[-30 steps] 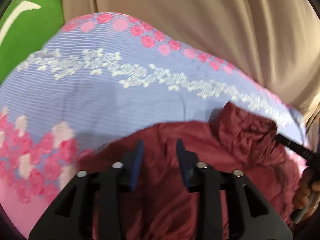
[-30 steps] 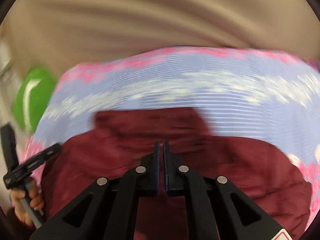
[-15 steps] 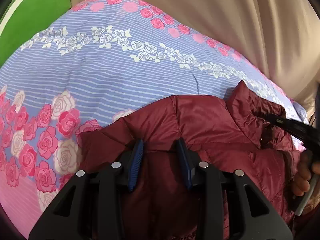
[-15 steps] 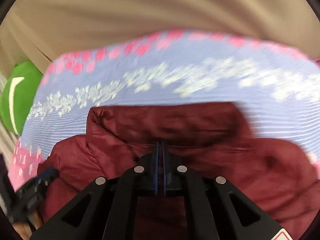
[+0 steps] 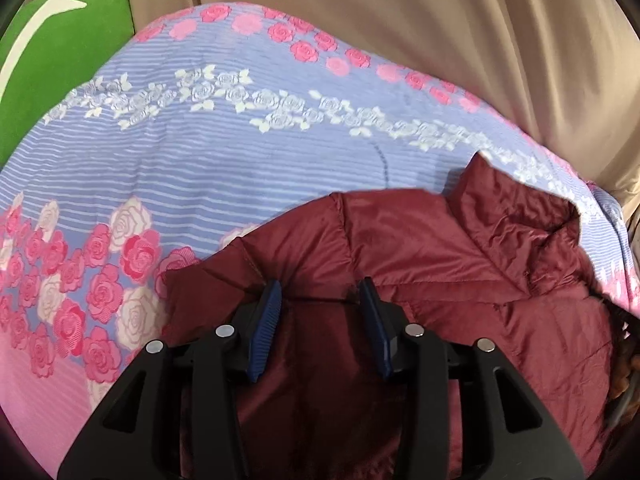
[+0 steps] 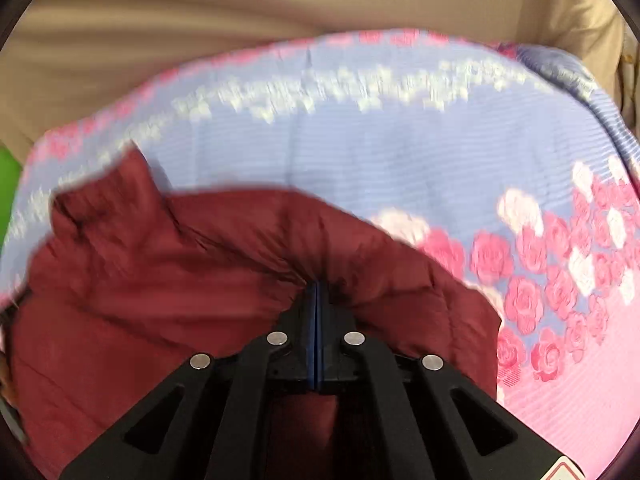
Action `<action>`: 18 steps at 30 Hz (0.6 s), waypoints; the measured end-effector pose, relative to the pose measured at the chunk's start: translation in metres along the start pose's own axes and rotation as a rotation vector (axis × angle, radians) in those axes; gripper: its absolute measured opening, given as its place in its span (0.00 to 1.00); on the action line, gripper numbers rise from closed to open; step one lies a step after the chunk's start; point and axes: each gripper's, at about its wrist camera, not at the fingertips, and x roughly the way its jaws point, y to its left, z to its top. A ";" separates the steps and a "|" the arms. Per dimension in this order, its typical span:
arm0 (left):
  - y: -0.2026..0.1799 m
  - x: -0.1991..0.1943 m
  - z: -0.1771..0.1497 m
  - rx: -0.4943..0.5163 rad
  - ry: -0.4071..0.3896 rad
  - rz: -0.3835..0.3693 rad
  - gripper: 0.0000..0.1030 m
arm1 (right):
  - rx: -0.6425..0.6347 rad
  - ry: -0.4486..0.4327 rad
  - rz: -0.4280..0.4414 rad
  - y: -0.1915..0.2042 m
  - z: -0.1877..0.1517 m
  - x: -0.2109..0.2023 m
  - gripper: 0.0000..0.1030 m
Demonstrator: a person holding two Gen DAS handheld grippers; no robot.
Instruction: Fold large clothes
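A maroon padded jacket (image 5: 420,264) lies on a flowered bedsheet (image 5: 200,168), its stand-up collar (image 5: 516,216) at the far right of the left wrist view. My left gripper (image 5: 320,300) hovers over the jacket's left shoulder. Its jaws are opening, and fabric lies between the blue pads without being pinched. In the right wrist view the jacket (image 6: 180,272) fills the lower left, with the collar (image 6: 108,196) raised at the left. My right gripper (image 6: 317,286) is shut, and the jacket's upper edge puckers into its tips.
The blue, pink and white rose-print sheet (image 6: 380,152) spreads around the jacket. A beige curtain (image 5: 440,20) hangs right behind the bed. A green pillow (image 5: 52,52) sits at the far left corner. A hand shows at the right edge (image 5: 624,368).
The right gripper has swung rightward along the jacket's top edge and dropped, leaving the collar. Its black finger has left the left wrist view. The left jaws stand slightly wider.
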 end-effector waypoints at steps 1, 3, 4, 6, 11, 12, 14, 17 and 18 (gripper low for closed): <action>-0.004 -0.008 0.004 -0.014 -0.011 -0.030 0.38 | 0.014 -0.003 -0.005 -0.004 0.000 -0.003 0.00; -0.015 -0.018 0.013 -0.017 -0.023 -0.077 0.39 | 0.051 -0.029 -0.054 -0.006 0.006 -0.017 0.00; -0.024 -0.021 0.019 -0.006 -0.024 -0.098 0.39 | 0.059 -0.039 -0.032 -0.004 0.009 -0.020 0.11; -0.055 -0.020 0.032 0.044 -0.017 -0.123 0.39 | 0.047 -0.044 0.071 0.013 0.020 -0.027 0.12; -0.120 0.030 0.044 0.139 0.071 -0.100 0.39 | -0.123 0.033 0.094 0.091 0.035 0.008 0.07; -0.123 0.042 0.044 0.132 0.090 -0.092 0.39 | -0.125 0.045 0.091 0.095 0.037 0.016 0.06; -0.120 0.064 0.045 0.097 0.110 -0.072 0.39 | -0.108 0.029 0.091 0.101 0.046 0.028 0.06; -0.111 0.071 0.048 0.064 0.075 -0.096 0.39 | -0.024 -0.015 0.167 0.084 0.060 0.038 0.00; -0.108 0.070 0.047 0.056 0.068 -0.112 0.39 | 0.020 -0.021 0.170 0.074 0.063 0.042 0.00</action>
